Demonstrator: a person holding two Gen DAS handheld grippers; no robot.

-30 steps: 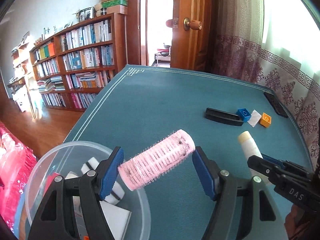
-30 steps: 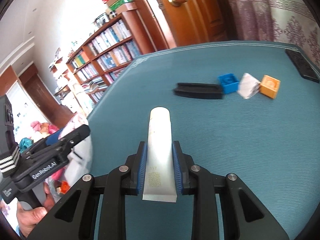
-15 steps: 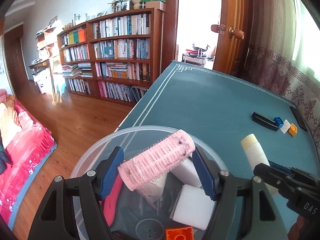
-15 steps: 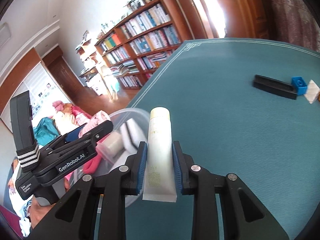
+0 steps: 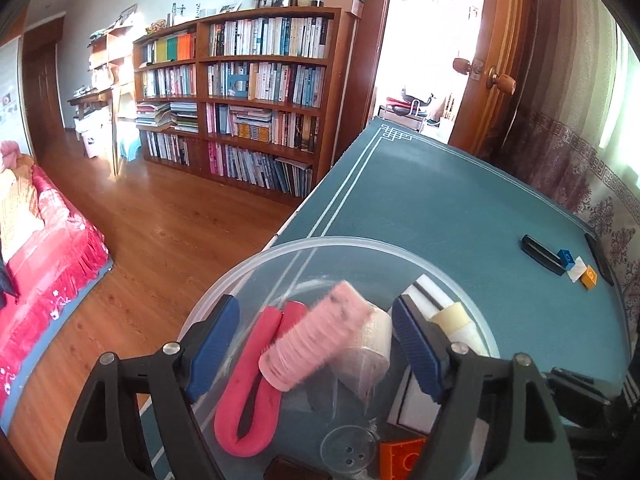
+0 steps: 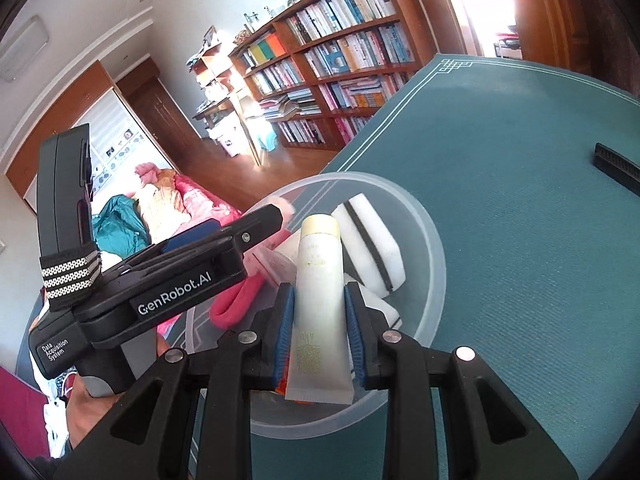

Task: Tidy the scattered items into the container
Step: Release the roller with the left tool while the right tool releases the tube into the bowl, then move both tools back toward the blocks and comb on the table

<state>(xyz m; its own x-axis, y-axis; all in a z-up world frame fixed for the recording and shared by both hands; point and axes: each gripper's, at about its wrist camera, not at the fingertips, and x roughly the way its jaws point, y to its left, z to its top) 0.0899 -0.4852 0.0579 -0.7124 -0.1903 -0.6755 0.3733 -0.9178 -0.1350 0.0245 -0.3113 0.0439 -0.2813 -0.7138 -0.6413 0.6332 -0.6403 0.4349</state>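
Observation:
The clear plastic bowl (image 5: 360,242) sits at the near left corner of the teal table. My left gripper (image 5: 315,308) hangs open over it. The pink hair roller (image 5: 316,340) is blurred and tilted between the fingers, touching neither pad. In the bowl lie a pink loop (image 5: 248,392), white sponges (image 6: 376,236) and an orange brick (image 5: 400,456). My right gripper (image 6: 320,292) is shut on a cream tube (image 6: 320,256), its cap pointing over the bowl's rim (image 6: 436,248). The tube's cap (image 5: 450,316) shows beside the left gripper's right finger.
At the far right of the table lie a black strip (image 5: 542,254), a blue brick (image 5: 566,257), a white piece (image 5: 576,270), an orange brick (image 5: 589,276) and a black remote (image 5: 600,252). The table's left edge drops to a wooden floor.
Both grippers moved left from the table's middle to over the bowl. The roller, held end to end between the left fingers before, now hangs loose and tilted. The right still holds the tube.

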